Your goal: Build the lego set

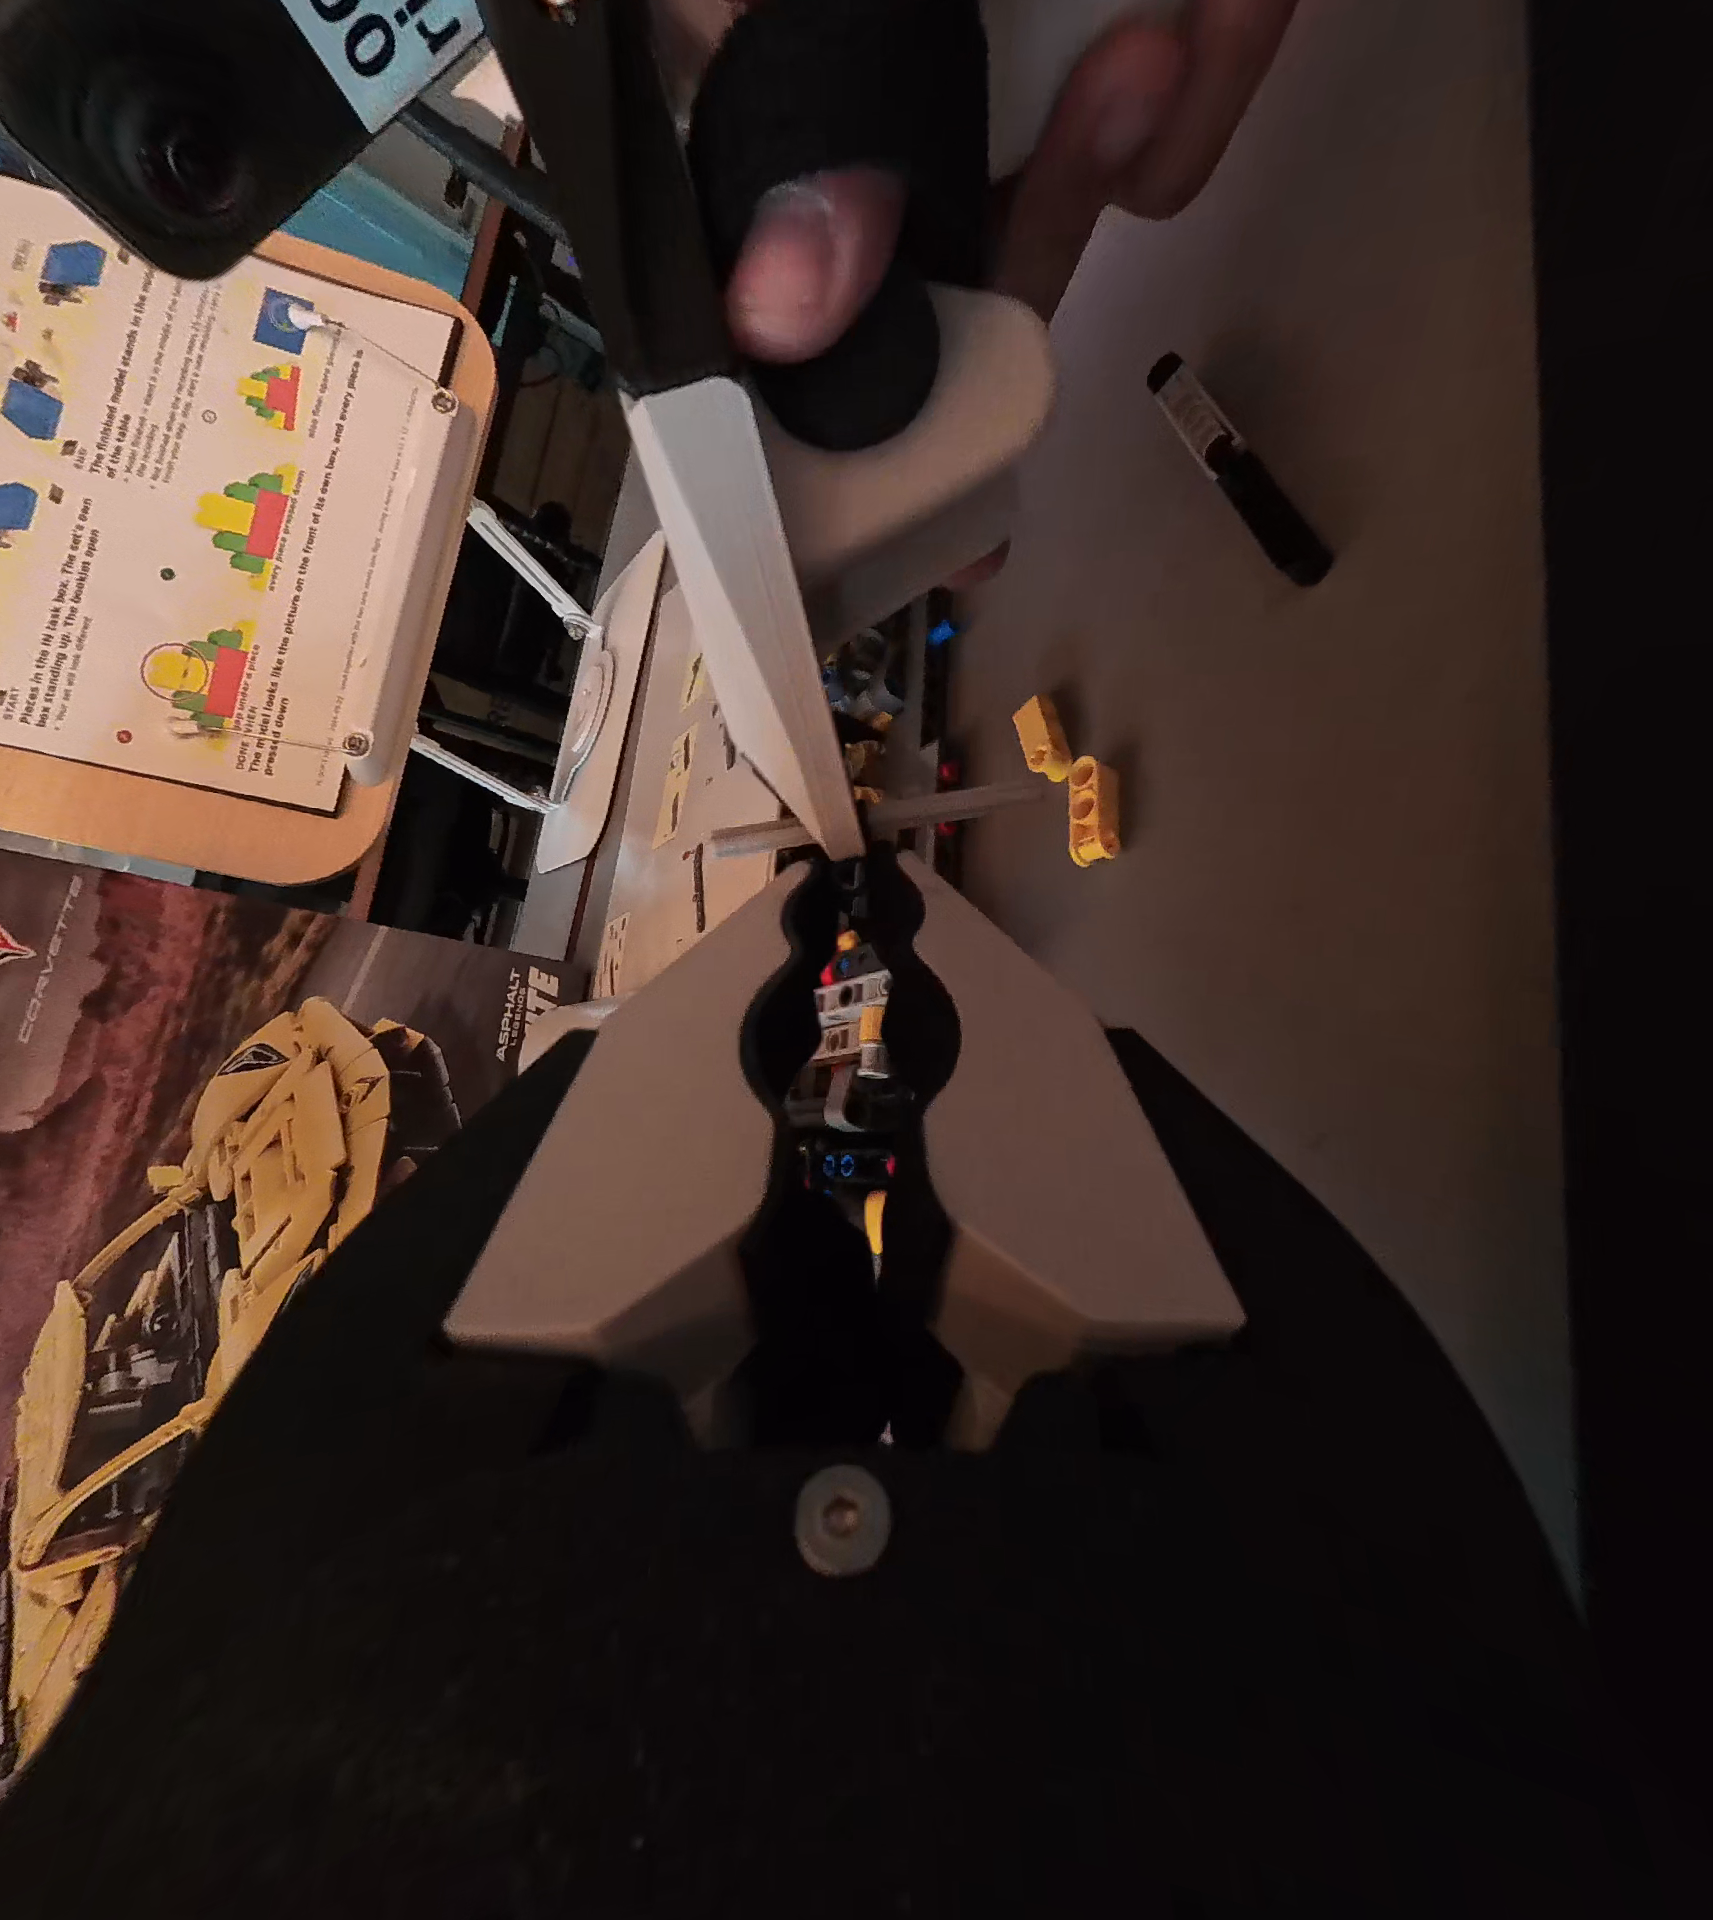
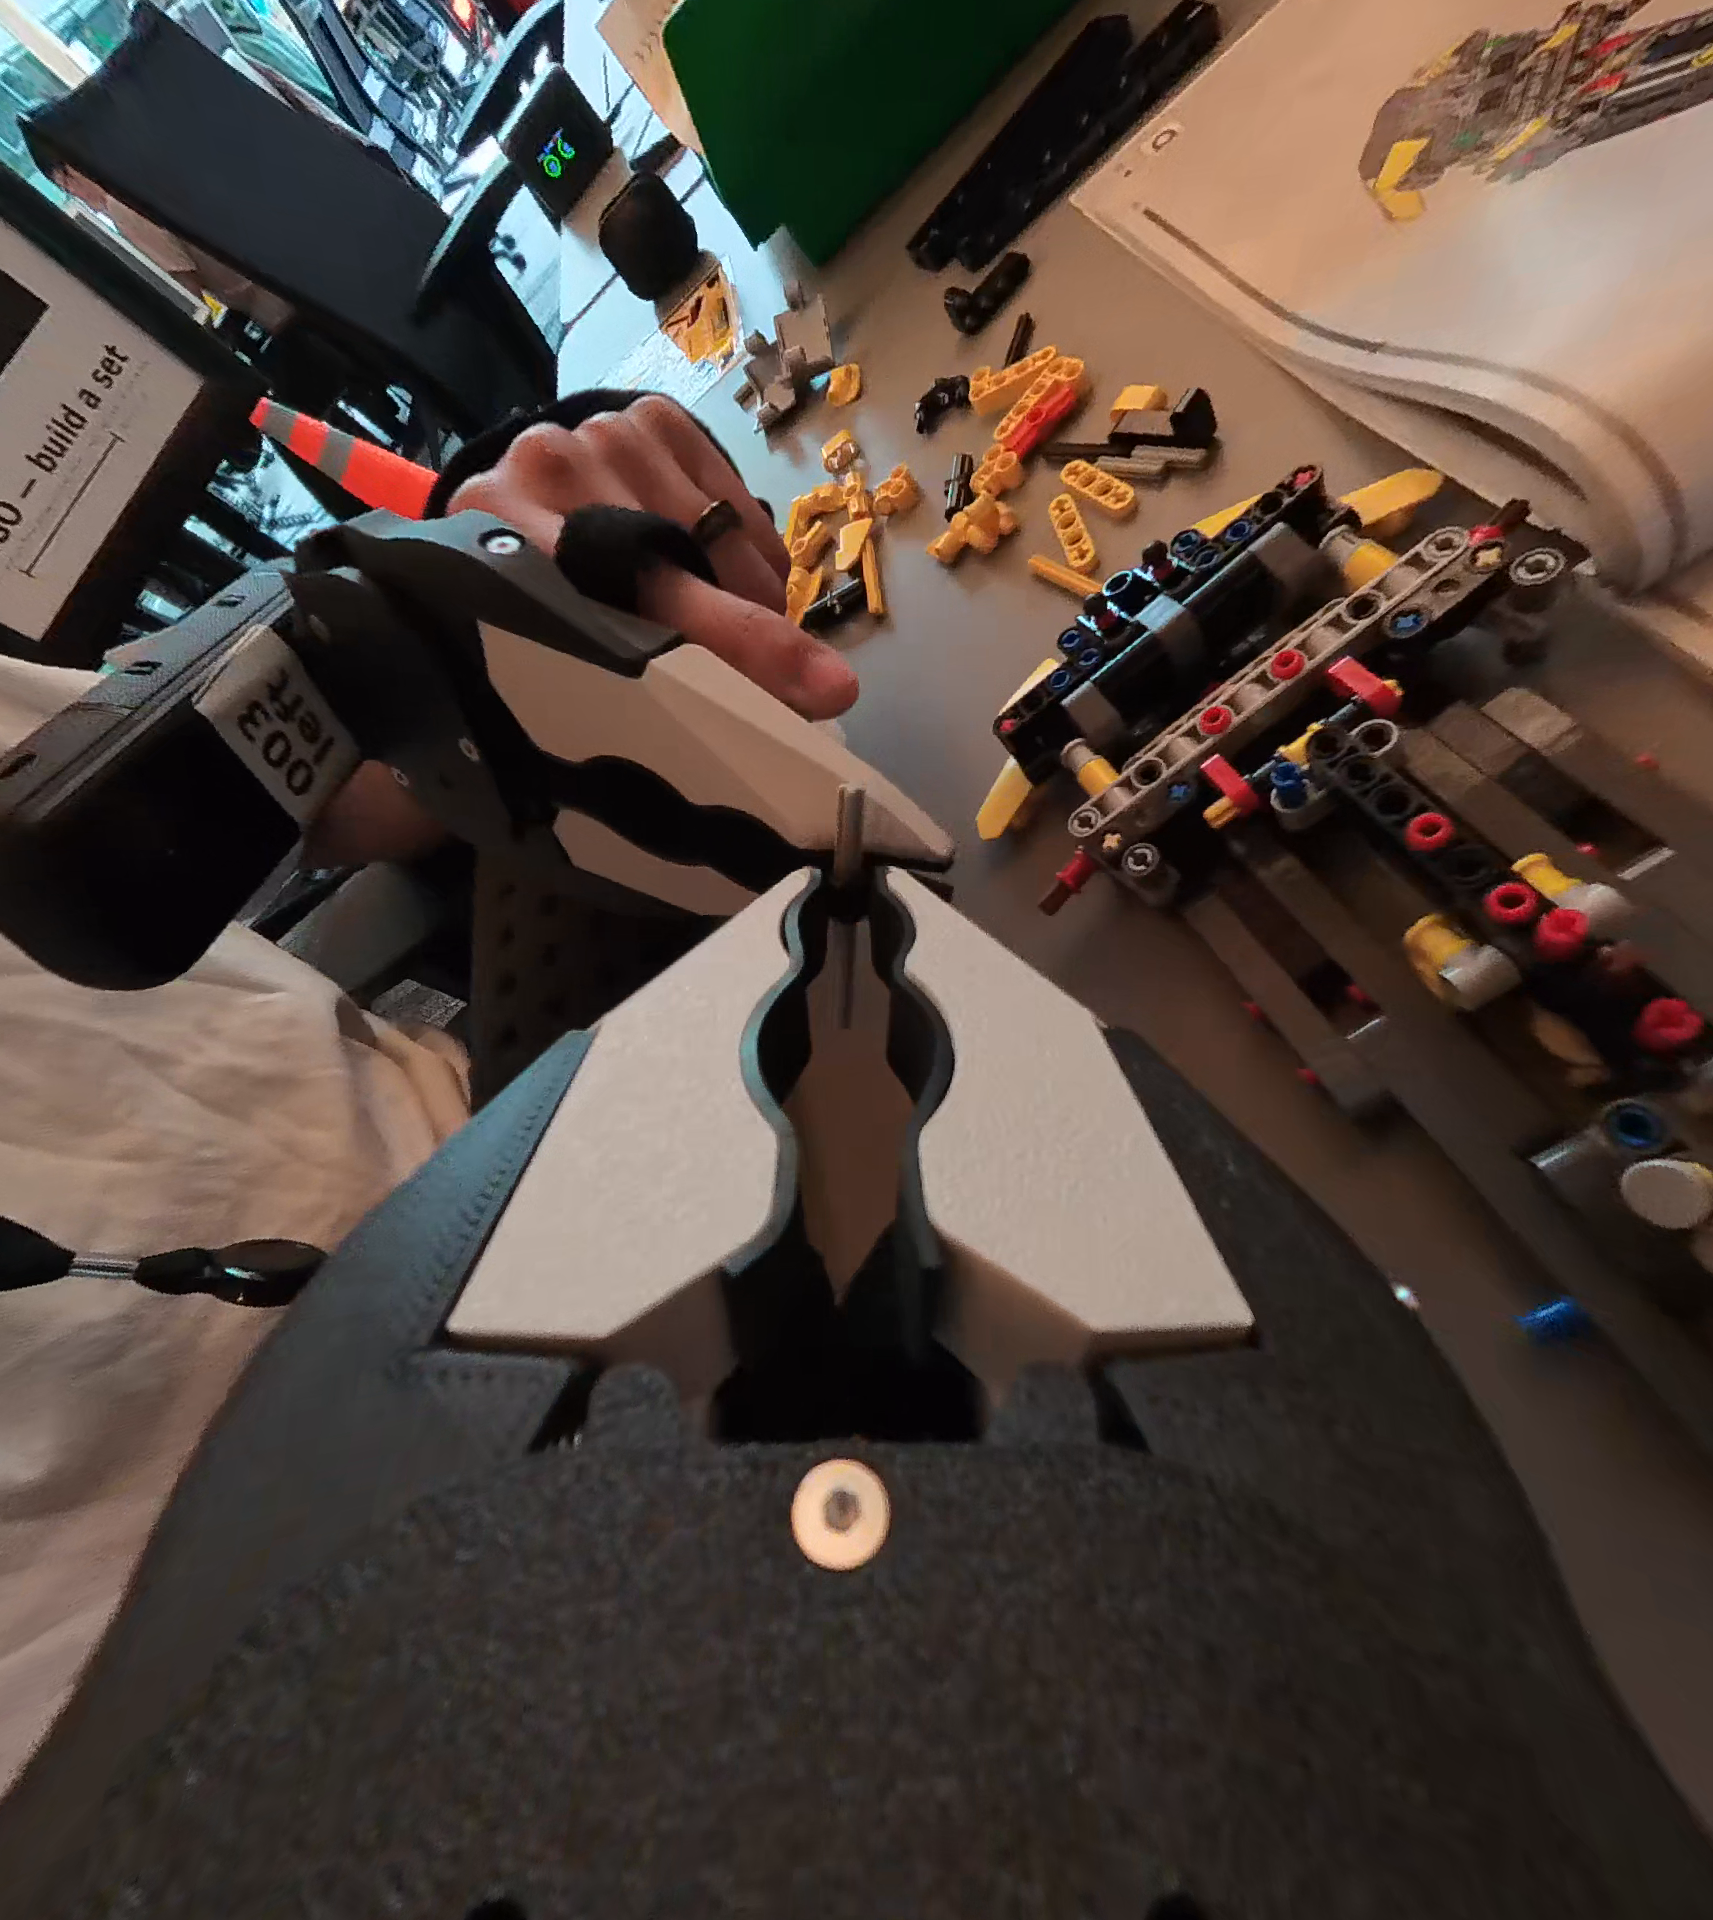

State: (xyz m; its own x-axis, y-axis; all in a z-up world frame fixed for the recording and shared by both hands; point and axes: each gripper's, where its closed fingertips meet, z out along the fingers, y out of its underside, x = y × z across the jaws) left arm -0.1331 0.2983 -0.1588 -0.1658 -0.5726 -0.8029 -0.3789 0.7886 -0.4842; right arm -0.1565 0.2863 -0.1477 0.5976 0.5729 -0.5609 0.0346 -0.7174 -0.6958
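Here we hold a thin grey plastic axle rod (image 2: pixel 847 831) up above the grey table (image 2: pixel 914 727), both pairs of tongs meeting on it. Our right gripper (image 2: pixel 847 883) is closed to a narrow slit on the rod, which runs upright between its white fingertips and sticks out past them. Our left gripper (image 2: pixel 919 847) comes in from the side, its tip touching the same rod; in the left wrist view its own tips (image 1: pixel 847 857) are pinched together right where the rod (image 1: pixel 966 802) crosses sideways, so it appears to grip the rod too, though the exact contact is hidden behind the other gripper's white finger (image 1: pixel 748 592).

On the table to our right lies the partly built black and grey beam chassis (image 2: pixel 1299 727) studded with red, blue and yellow pins. Beyond it, a scatter of loose yellow, black and red pieces (image 2: pixel 997 457) sits near the open white instruction booklet (image 2: pixel 1454 239). Two small yellow connector pieces (image 1: pixel 1070 764) lie just beside the rod's far end in the left wrist view, with a black marker pen (image 1: pixel 1236 468) well apart.
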